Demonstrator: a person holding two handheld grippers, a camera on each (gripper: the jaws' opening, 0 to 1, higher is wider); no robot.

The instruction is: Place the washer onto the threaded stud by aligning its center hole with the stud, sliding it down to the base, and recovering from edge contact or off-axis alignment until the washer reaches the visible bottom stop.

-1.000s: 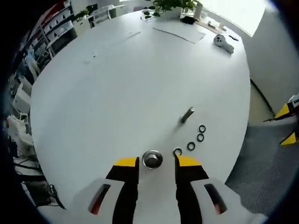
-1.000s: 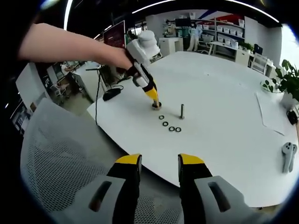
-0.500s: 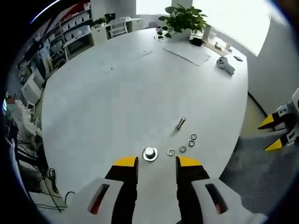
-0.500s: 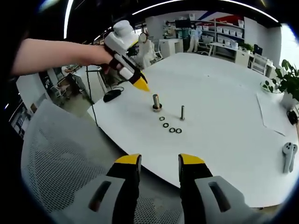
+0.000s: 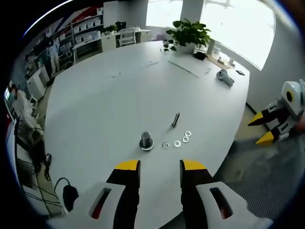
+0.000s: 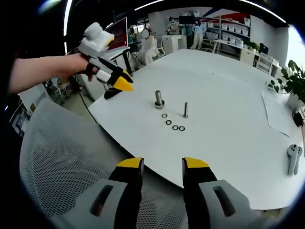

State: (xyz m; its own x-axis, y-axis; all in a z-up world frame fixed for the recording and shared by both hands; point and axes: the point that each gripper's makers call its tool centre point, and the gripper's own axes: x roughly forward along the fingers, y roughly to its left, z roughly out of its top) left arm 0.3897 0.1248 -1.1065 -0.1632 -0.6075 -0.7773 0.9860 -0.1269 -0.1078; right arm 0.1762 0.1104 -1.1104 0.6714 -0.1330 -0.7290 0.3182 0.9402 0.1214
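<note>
**Both hand-held grippers lifted clear of the stud, nothing gripped.**

Left gripper view: your left hand-held gripper (image 5: 156, 167) sits at bottom centre with its jaws apart and bare. The threaded stud (image 5: 146, 140) stands upright at mid-frame on the white worktop (image 5: 109, 105), a washer seemingly seated at its base. Three loose washers (image 5: 177, 143) lie in a short row just right of it, with a slim bolt (image 5: 176, 119) above them, laid out for easy picking. Compared with a second ago, you have pulled back and up, so the stud looks smaller and farther.

Right gripper view: your right hand-held gripper (image 6: 161, 167) is open and empty at the bottom, hanging over a mesh chair (image 6: 62, 167). The stud (image 6: 158, 98) stands just above centre, and the left hand-held gripper (image 6: 121, 81) is now upper left, well apart from it.
</note>
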